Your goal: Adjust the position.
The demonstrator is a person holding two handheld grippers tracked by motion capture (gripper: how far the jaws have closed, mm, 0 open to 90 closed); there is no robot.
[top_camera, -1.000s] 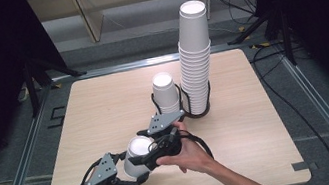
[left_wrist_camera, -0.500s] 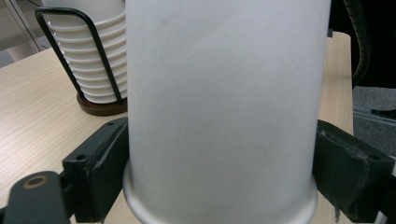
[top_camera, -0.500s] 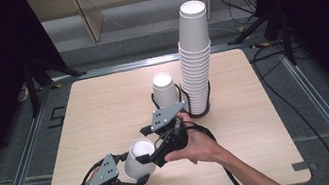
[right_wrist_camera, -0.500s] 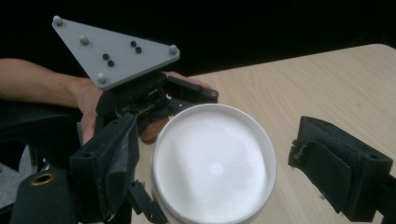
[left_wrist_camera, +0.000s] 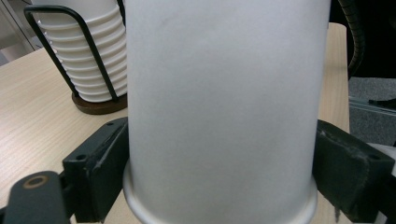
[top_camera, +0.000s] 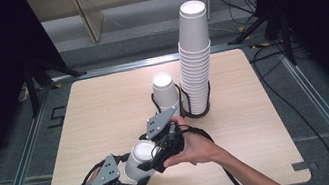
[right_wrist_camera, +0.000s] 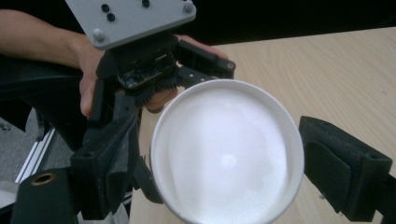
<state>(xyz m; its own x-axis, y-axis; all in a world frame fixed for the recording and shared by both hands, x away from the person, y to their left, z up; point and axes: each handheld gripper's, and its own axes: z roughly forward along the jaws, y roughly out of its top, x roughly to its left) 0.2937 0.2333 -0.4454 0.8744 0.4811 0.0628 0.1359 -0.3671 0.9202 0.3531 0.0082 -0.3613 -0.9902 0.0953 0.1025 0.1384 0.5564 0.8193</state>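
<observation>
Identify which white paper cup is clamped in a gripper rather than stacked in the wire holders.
The lone cup near the table's front edge, between the left gripper pads.

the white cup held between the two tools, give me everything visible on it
The cup is plain white, paper by the look of it, matte, unprinted, with a rolled rim and tapered wall. It sits near the front edge of the table, apart from the two stacks in the wire holder. The left tool is clamped on its wall, one pad on each side just above the rim. The right tool looks straight into its empty mouth, with a jaw either side of the rim; whether they touch isn't clear.
</observation>
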